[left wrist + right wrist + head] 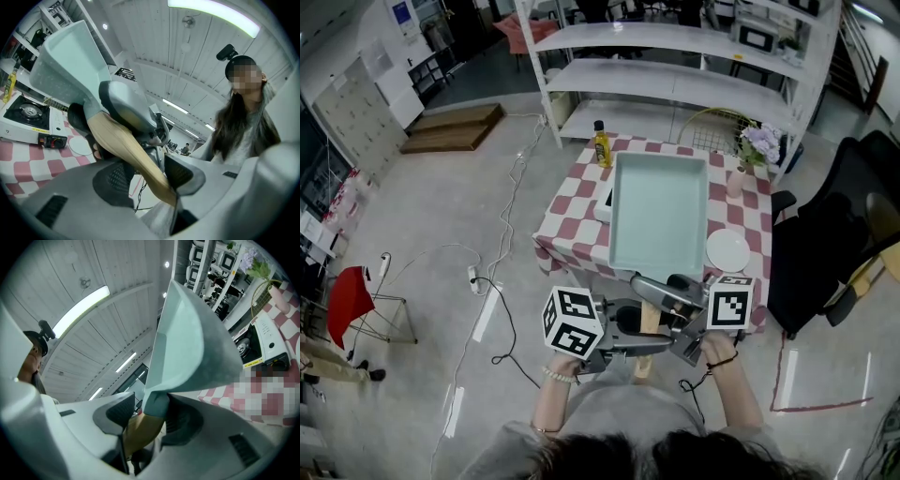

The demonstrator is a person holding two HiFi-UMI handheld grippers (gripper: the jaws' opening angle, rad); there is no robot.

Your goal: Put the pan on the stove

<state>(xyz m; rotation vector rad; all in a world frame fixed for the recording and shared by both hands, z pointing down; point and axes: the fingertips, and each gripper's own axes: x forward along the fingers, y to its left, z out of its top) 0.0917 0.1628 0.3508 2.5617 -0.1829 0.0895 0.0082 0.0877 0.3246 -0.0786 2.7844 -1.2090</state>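
Red-and-white checked cloth covers the desk [567, 220], with a yellow bottle [601, 145], label too small to read, at its back left. Both the left tongs [630, 339] and the right tongs [673, 309] clench the wooden handle [647, 323] of a pale-green rectangular pan [658, 216], held over the white gas stove [28, 119] and hiding most of it; a round white plate [728, 250] lies to the right.

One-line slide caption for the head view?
Left claw and right claw grip the wooden handle of a pale green pan held above the checkered table.

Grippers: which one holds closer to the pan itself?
Right gripper: clamped where the wooden handle meets the pale green pan; the left gripper holds near its end.
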